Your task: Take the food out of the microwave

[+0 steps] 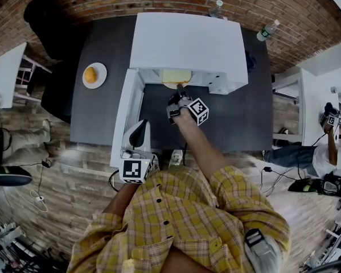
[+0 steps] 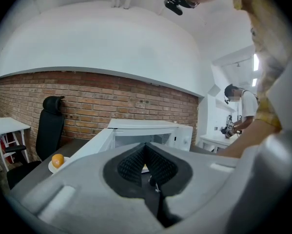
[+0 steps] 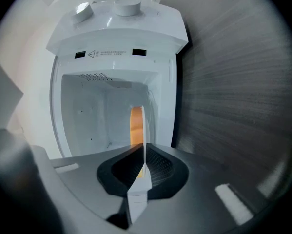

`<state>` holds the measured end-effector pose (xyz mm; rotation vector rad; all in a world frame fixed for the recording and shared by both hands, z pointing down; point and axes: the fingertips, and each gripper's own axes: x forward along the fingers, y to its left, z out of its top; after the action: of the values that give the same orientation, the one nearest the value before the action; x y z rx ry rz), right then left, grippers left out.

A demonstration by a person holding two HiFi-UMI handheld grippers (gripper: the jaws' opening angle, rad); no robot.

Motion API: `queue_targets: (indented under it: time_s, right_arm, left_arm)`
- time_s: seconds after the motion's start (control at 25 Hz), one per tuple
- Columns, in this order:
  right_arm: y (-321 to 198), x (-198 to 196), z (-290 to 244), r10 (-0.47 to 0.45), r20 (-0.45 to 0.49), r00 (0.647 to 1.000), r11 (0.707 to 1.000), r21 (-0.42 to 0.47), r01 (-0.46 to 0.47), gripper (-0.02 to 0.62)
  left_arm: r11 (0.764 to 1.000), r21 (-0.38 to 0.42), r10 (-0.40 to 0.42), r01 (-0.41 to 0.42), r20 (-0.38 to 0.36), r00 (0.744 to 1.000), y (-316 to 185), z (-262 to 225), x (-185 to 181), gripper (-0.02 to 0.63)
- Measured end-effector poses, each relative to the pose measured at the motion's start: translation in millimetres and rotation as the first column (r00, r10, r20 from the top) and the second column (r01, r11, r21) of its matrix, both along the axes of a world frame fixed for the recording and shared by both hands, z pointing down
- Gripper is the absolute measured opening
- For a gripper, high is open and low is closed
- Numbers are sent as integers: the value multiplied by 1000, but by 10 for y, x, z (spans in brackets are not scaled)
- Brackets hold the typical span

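Note:
A white microwave (image 1: pixel 187 38) stands on the dark table (image 1: pixel 102 107) with its door (image 1: pixel 124 112) swung open to the left. Inside its opening sits a white plate (image 3: pixel 144 126) carrying yellow-orange food (image 3: pixel 135 126), also seen as food (image 1: pixel 176 76) from the head view. My right gripper (image 3: pixel 144 152) reaches into the opening, rolled on its side, and is shut on the plate's near rim. My left gripper (image 1: pixel 139 134) hangs beside the door's outer end, jaws shut on nothing (image 2: pixel 146 152), pointing toward the microwave (image 2: pixel 146 130).
An orange (image 1: pixel 90 74) lies on a small white plate left of the microwave. Two bottles (image 1: pixel 268 30) stand at the table's far right. A black chair (image 1: pixel 45 21) is at the far left, and another person (image 1: pixel 329 147) works at a white table on the right.

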<state>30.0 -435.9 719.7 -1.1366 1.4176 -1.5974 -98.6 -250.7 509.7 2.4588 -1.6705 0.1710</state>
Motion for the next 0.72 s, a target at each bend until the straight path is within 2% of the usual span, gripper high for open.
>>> queue_targets:
  time_s: [0.48,0.72]
  right_arm:
    - [291,21,-252,-49,38,998,997,56,47,17]
    - [530,63,-437,-46,53,998,996,74,42,23]
  left_arm:
    - [1000,13,20,-20,-5,1000,68,-27,56,0]
    - [999,27,46,-46,1,999,157,-65,136,0]
